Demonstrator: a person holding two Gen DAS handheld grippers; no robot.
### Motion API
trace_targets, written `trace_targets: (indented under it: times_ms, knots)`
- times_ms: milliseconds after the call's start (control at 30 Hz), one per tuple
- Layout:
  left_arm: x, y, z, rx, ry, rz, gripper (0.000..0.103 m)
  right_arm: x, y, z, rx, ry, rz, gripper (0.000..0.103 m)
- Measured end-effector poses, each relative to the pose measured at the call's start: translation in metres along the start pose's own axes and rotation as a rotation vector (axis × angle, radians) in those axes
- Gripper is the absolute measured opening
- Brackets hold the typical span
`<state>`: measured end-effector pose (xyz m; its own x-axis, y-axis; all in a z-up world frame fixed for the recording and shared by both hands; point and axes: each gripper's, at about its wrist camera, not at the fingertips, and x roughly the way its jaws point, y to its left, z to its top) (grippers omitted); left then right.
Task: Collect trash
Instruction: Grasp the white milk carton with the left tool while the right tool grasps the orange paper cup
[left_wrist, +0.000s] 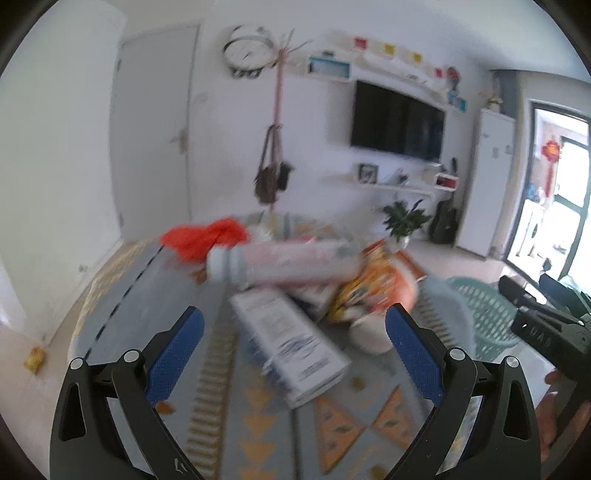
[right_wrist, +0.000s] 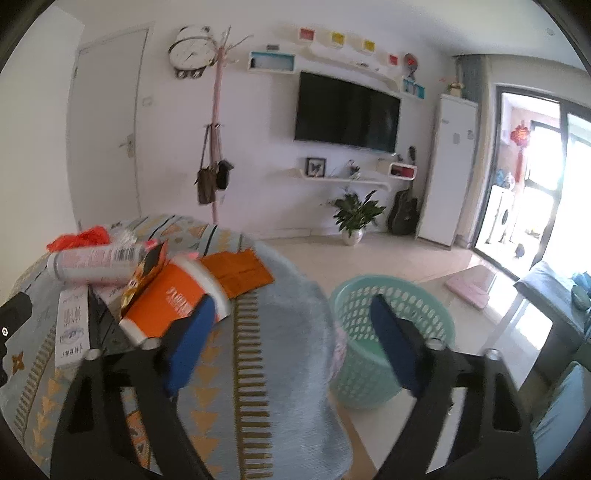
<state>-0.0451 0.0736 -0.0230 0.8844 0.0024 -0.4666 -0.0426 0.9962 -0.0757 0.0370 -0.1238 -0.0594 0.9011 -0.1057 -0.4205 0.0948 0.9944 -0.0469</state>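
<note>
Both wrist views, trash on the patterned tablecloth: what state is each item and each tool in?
Left tool: open, empty.
Right tool: open, empty.
Orange paper cup: lying on its side.
White cylindrical bottle: lying flat.
White printed carton: lying flat.
Red plastic bag: crumpled.
Mint green perforated plastic basket: upright on the floor; no trash visible inside.

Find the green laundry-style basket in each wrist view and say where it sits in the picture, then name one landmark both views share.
Left wrist view: the green basket is at the right, past the right fingertip, partly hidden by the table edge.
Right wrist view: the green basket is right of centre on the floor, behind the right finger.
Shared landmark: the wall television.
</note>
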Motion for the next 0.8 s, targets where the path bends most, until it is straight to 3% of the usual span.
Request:
trace_targets:
  times_ms: [100,167,300,400,533,800]
  knots:
    - [0.02,0.015,-0.004,-0.057,0.103,-0.058,0.095,0.017,0.013,-0.005,-0.018,0.071,0.067,0.048]
    - [0.035,0.012,-0.005,-0.064,0.16,-0.088,0.095,0.024,0.017,-0.007,-0.011,0.095,0.1,0.046]
    - [0.073,-0.013,-0.012,0.0,0.249,-0.019,0.095,0.036,0.022,-0.008,0.018,0.137,0.187,0.046]
    - [0.096,-0.022,-0.015,0.01,0.312,0.012,0.089,0.044,0.028,-0.006,0.011,0.151,0.215,0.046]
    - [0.108,-0.013,-0.014,0.003,0.337,0.051,0.084,0.052,0.035,-0.002,0.026,0.166,0.27,0.054]
    - [0.096,0.016,-0.015,-0.005,0.321,-0.026,0.07,0.073,0.074,-0.007,-0.015,0.243,0.377,0.063]
